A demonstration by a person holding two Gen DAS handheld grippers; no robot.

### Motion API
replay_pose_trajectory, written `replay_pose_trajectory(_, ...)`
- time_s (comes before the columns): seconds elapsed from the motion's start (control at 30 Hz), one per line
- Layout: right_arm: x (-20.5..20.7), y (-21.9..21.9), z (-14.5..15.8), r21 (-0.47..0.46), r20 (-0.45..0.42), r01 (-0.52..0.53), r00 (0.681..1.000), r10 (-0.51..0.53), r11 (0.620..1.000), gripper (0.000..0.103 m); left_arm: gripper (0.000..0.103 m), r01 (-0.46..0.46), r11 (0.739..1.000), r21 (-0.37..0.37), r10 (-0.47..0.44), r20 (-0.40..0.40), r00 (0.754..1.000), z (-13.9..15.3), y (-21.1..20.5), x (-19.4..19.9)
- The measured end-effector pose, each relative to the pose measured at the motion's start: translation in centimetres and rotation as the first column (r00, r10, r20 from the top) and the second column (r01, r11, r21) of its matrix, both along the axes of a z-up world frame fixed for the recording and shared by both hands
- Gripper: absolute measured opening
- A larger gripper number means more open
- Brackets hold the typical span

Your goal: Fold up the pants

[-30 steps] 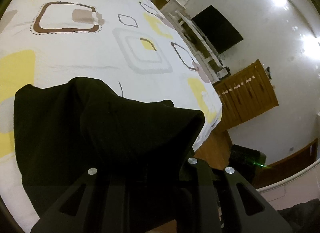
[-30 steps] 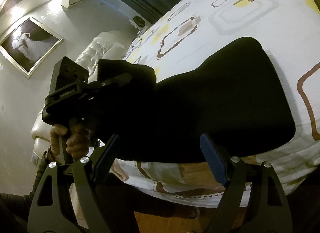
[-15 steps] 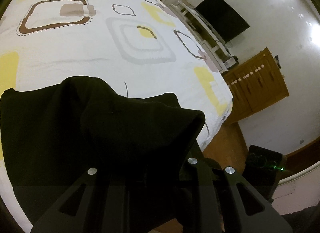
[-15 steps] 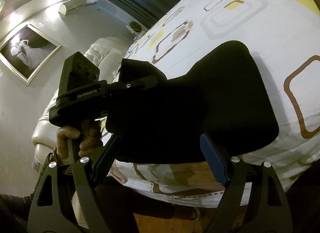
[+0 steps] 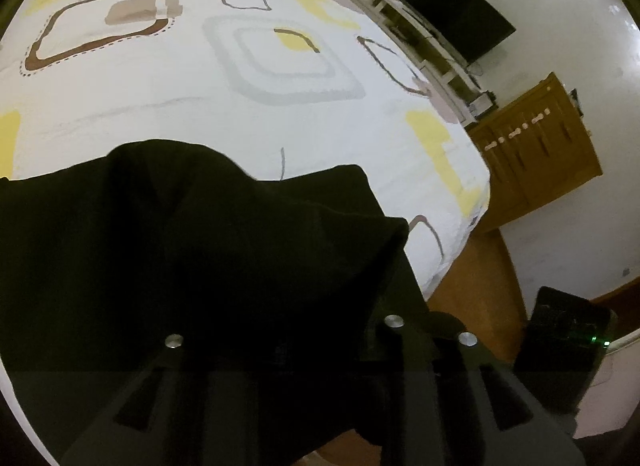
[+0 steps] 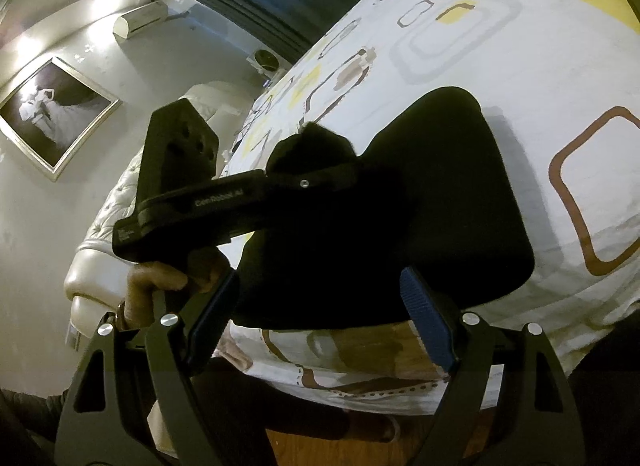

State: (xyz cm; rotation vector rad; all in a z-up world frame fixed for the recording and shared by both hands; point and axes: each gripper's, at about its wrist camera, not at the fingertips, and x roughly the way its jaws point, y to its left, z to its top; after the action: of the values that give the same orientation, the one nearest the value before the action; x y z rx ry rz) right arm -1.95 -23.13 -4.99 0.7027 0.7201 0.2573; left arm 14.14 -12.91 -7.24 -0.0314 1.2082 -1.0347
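Observation:
Black pants (image 6: 432, 201) lie folded near the front edge of a bed with a white patterned sheet (image 6: 520, 57). My left gripper (image 5: 280, 330) is shut on a bunched edge of the pants (image 5: 192, 250) and lifts it; the cloth hides its fingertips. From the right wrist view the left gripper (image 6: 320, 181) shows over the left end of the pants, held by a hand (image 6: 160, 286). My right gripper (image 6: 316, 314) is open and empty, its blue pads (image 6: 430, 326) just short of the near edge of the pants.
The sheet (image 5: 260, 65) stretches far beyond the pants. A wooden cabinet (image 5: 532, 153), a TV (image 5: 460, 13) and a white shelf stand past the bed's right side. A padded white headboard (image 6: 112, 225) and a framed picture (image 6: 52, 113) lie left.
My left gripper has carried the lifted pants edge further over the bed, towards the far side. The right gripper has stayed open near the front edge.

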Motion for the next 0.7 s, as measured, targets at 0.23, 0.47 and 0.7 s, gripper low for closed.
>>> replay_pose_trajectory(0.23,-0.4,-0.5,0.1,-0.001,-0.003,0.014,1.000,-0.014,1.000,0.083,0.039,0.028,1.000,-0.004,-0.027,0.034,0.999,0.3,-1.4,-1.0)
replay_pose_trajectory(0.47,-0.8,-1.0,0.6,-0.015,0.000,0.032,0.999,-0.032,0.999,0.083,0.041,0.021,0.998,-0.067,-0.020,0.009,1.000,0.9,0.0,-1.6)
replay_pose_trajectory(0.7,-0.3,-1.7,1.3,-0.049,-0.006,0.059,0.998,-0.060,0.997,0.083,0.058,-0.004,0.994,-0.112,0.012,0.070,0.997,2.9,2.2,-2.2)
